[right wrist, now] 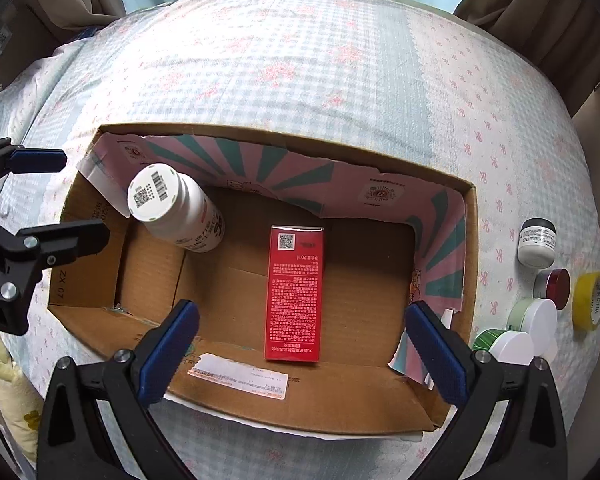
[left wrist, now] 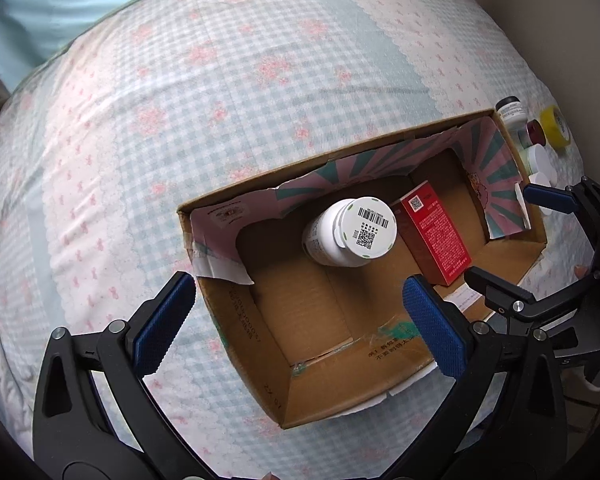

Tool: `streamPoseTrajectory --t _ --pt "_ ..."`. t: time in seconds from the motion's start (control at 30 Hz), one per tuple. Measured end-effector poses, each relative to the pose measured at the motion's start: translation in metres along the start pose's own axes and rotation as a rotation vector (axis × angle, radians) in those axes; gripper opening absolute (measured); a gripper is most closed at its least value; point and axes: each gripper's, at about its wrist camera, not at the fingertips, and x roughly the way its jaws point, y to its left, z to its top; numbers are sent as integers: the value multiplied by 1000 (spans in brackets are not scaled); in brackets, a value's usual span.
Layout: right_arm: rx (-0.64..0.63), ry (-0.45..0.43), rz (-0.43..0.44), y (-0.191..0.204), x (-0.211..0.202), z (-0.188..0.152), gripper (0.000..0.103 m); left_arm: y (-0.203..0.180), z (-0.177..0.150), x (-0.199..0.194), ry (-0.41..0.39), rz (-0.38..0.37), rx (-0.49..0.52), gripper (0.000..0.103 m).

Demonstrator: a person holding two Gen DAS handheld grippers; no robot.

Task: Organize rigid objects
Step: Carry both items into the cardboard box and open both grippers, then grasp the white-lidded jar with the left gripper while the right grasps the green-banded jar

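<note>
Nearest my lens, the right gripper (right wrist: 300,354): blue-padded fingers spread wide, nothing between them, hovering over the near wall of the cardboard box (right wrist: 260,408). My left gripper (left wrist: 296,324) reads the same, jaws apart and empty, straddling that box's left corner from above.

Inside the box, straight ahead of the right gripper and between its fingers' lines, a red carton (right wrist: 294,294) lies flat on the floor, printed face up, QR code at its far end. Ahead and left of it, a white pill bottle (right wrist: 176,210) stands in the far-left corner, barcode cap facing me, slightly tilted in the fisheye. From the left wrist view, bottle (left wrist: 346,236) and carton (left wrist: 434,232) sit just beside each other, ahead of the left gripper.

Outside the box, to the right gripper's right on the floral checked bedspread (right wrist: 300,60): a grey-lidded white jar (right wrist: 536,242), a small red-lidded jar (right wrist: 556,288), a yellow tape roll (right wrist: 588,300), and two green jars with white lids (right wrist: 524,332), clustered near together.
</note>
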Motion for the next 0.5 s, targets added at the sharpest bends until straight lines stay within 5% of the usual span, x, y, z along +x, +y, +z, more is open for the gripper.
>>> streamPoseTrajectory --t 0.5 --pt "24 -92 -14 10 -119 -20 103 -31 -22 -121 -143 51 -91 103"
